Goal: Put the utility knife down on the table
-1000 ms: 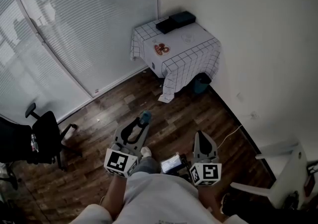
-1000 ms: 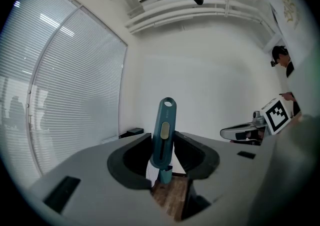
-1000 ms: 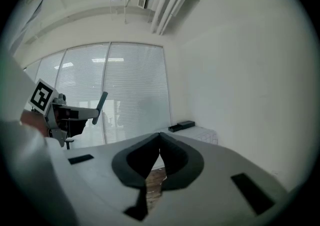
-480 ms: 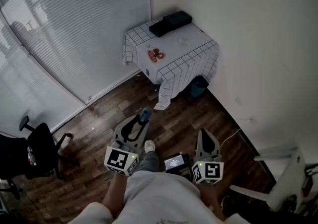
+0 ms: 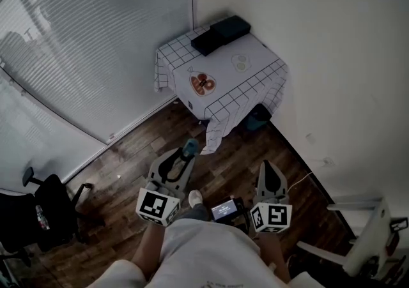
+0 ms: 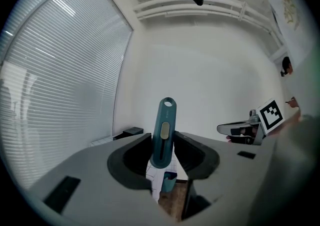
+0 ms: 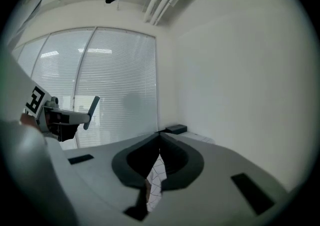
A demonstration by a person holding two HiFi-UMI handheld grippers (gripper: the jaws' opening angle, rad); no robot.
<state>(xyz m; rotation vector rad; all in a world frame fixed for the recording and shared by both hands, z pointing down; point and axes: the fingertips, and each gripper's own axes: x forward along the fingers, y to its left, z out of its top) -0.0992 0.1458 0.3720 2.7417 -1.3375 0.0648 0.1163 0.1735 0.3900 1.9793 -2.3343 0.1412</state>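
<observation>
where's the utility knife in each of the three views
head view: knife left of centre, at the tip of the left gripper.
left gripper view: knife dead centre, upright.
right gripper view: knife far left, sticking up from the left gripper.
shared landmark: the checked-cloth table.

We see closed white blinds [image 5: 96, 44] filling the upper left of the head view, with a plain white wall [image 5: 332, 57] on the right. A dark wooden floor [image 5: 140, 152] runs diagonally between them. At upper centre a checked cloth [image 5: 255, 82] carries two black boxes [image 5: 220, 33] at its far corner, a plate of brown rings [image 5: 202, 83] and a pale round item [image 5: 240, 60]. A teal bin [image 5: 258, 116] sits partly hidden below the cloth's right edge. A black office chair [image 5: 45, 213] stands at lower left, a white cable [image 5: 300, 181] trails along the wall, and a white frame [image 5: 358, 229] shows at lower right.
</observation>
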